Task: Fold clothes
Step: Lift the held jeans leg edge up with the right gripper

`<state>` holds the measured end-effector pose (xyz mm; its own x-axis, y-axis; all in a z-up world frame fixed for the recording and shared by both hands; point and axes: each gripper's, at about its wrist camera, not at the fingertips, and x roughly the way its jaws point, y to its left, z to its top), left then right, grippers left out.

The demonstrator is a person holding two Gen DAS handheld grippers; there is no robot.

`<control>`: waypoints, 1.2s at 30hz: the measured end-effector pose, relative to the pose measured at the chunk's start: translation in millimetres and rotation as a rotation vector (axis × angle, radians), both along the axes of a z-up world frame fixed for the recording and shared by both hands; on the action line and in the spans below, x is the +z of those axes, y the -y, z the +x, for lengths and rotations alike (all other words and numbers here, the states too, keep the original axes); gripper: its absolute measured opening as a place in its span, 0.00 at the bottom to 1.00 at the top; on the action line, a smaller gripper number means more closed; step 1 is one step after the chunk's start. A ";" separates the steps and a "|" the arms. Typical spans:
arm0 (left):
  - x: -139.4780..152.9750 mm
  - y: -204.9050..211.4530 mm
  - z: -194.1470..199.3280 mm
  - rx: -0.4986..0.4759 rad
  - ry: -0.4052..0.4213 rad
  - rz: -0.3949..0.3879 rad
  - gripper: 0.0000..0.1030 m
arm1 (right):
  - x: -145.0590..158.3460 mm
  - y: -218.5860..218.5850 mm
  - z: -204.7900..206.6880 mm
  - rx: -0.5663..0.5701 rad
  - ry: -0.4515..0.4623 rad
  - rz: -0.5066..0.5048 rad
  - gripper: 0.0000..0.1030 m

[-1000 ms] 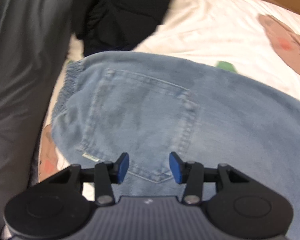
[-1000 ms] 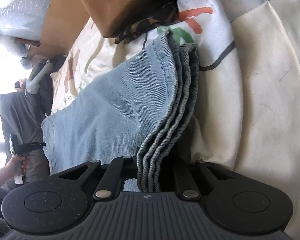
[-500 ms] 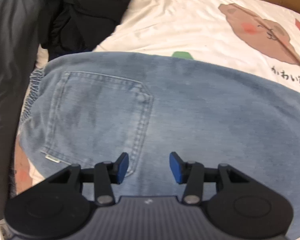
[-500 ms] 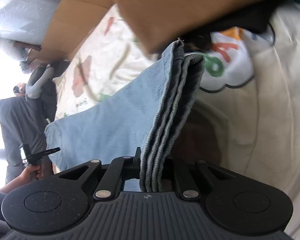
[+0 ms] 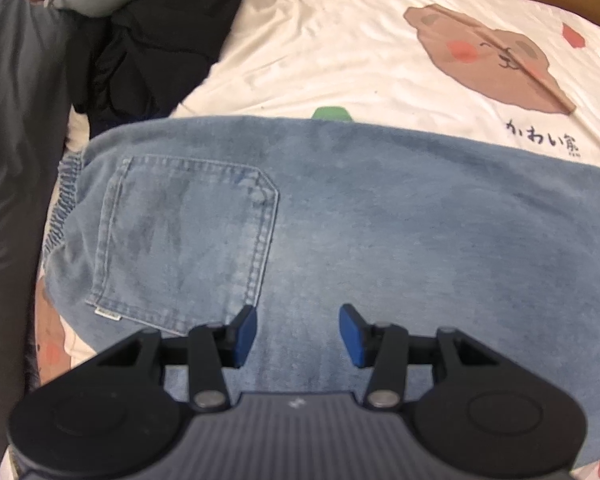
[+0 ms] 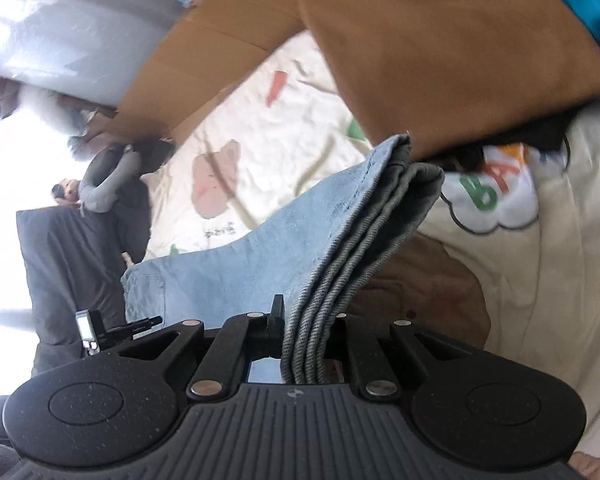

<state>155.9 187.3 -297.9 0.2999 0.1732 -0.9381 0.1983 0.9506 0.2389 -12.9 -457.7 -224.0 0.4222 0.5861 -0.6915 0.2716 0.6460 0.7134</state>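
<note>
On the bed (image 5: 340, 40), covered by a white printed sheet, we find the jeans (image 5: 380, 220) spread flat with the back pocket (image 5: 184, 236) facing up. In the left wrist view the left gripper (image 5: 298, 334) hangs over the denim at 6 o'clock, its blue pads (image 5: 246, 334) apart, with nothing between them; the pocket lies at its 10 o'clock. A dark garment (image 5: 156, 52) sits at 11 o'clock beyond the waistband, and a bear print (image 5: 488, 64) at 2 o'clock on the sheet.

In the right wrist view the right gripper (image 6: 300, 344) is clamped on the layered hem end of the jeans (image 6: 340, 248), which rises off the bed toward 1 o'clock. The rest of the denim trails away toward 9 o'clock. A brown cloth (image 6: 440, 52) fills 12 to 2 o'clock. Blur at the edges prevents finer reading.
</note>
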 end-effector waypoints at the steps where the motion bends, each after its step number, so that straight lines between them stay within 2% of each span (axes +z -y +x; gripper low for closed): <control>1: 2.1 1.9 0.2 -0.003 0.000 -0.003 0.47 | 6.0 1.1 2.5 0.000 0.002 0.011 0.07; 6: 13.3 11.2 1.4 -0.039 -0.001 -0.003 0.47 | 40.1 7.7 7.9 0.022 0.040 -0.013 0.07; 9: 19.5 16.4 2.0 -0.073 -0.011 -0.037 0.50 | 57.6 16.1 6.7 0.043 0.048 -0.037 0.07; 13: 22.9 27.0 2.3 -0.112 -0.016 -0.063 0.51 | 84.1 38.1 -2.5 0.010 0.064 -0.085 0.07; 17: 21.9 40.0 3.6 -0.116 -0.026 -0.117 0.51 | 119.4 67.3 -11.0 -0.042 0.080 -0.163 0.07; 24: 9.7 79.3 -1.0 -0.209 -0.076 -0.219 0.51 | 183.5 86.6 -14.5 -0.060 0.099 -0.300 0.07; 30: -12.3 115.7 -8.6 -0.295 -0.127 -0.332 0.50 | 195.7 62.9 -3.7 -0.015 0.058 -0.358 0.07; 36: -32.6 140.9 -18.0 -0.396 -0.185 -0.460 0.43 | 196.7 43.6 2.1 -0.008 -0.010 -0.415 0.07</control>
